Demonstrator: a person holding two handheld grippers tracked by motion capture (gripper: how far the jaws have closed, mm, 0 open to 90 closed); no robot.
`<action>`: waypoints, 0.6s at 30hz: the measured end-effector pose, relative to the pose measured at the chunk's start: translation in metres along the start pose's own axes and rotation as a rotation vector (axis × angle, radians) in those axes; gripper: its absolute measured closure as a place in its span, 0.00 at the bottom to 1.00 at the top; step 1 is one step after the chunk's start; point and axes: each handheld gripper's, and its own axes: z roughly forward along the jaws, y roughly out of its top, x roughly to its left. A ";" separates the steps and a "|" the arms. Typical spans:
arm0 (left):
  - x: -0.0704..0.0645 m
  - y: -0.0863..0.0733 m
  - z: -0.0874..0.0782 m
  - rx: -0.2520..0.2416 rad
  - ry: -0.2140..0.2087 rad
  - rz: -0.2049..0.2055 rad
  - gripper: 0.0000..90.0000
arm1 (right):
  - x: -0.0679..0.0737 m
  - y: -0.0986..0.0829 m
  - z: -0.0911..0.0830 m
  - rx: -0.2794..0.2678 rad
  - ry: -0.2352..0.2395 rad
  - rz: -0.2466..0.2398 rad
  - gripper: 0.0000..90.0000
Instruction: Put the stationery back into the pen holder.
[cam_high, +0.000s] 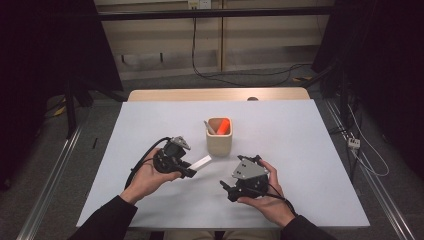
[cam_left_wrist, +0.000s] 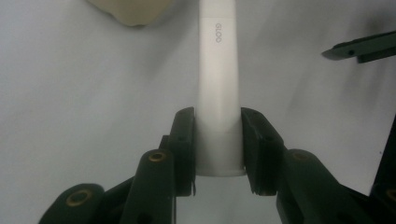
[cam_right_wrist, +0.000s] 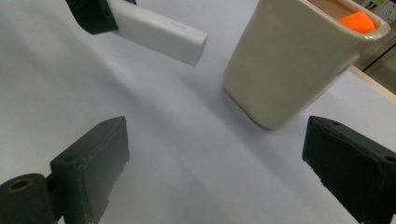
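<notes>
1. Nearest the camera in the high view: two forearms in dark sleeves, coming up from the bottom edge, each hand wrapped around a black gripper above a white table (cam_high: 300, 150).
2. Left gripper (cam_high: 192, 172), held just left of the table's middle, jaws clamped on one end of a white bar (cam_high: 201, 162); bar lifted clear of the table, free end aimed up and right, close to the base of a beige cup (cam_high: 219, 142).
3. Right gripper (cam_high: 227, 189), held slightly nearer the person and right of the bar, topped with a grey three-cornered plate, jaws aimed left toward the other gripper.
4. From the left gripper view (cam_left_wrist: 218, 149): both black jaws pressed flat against the bar's (cam_left_wrist: 218, 88) sides. Seen here and lost from above: small grey lettering near the bar's far end, smooth matte finish, rounded edges. Cup's (cam_left_wrist: 130, 11) rounded bottom at the top edge, just left of the bar's far end. Tip of a black jaw of the other gripper at the upper right.
5. From the right gripper view (cam_right_wrist: 224, 172): own jaws spread wide apart, holding nothing, bare table between them. Beyond them, bar (cam_right_wrist: 161, 32) hanging above the table with a squared-off end, not touching the cup (cam_right_wrist: 285, 65).
6. Farther off: cup standing upright near the table's centre, with an orange item (cam_high: 225, 124) and a pale stick-like item (cam_high: 209, 127) inside. Orange tip (cam_right_wrist: 357, 21) also visible over the rim in the right gripper view.
7. Farthest: bare wooden strip along the table's far edge, grey floor, trailing black cable, pale wall panels.
</notes>
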 end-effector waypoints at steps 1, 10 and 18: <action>-0.001 0.001 0.002 0.003 0.000 0.004 0.75 | 0.001 0.001 0.002 0.002 -0.004 -0.014 0.08; -0.009 0.015 0.007 0.020 -0.037 0.030 0.75 | 0.011 0.001 0.005 0.011 -0.090 -0.203 0.12; -0.018 0.029 0.013 0.025 -0.056 0.052 0.75 | 0.020 -0.003 0.007 0.020 -0.184 -0.416 0.19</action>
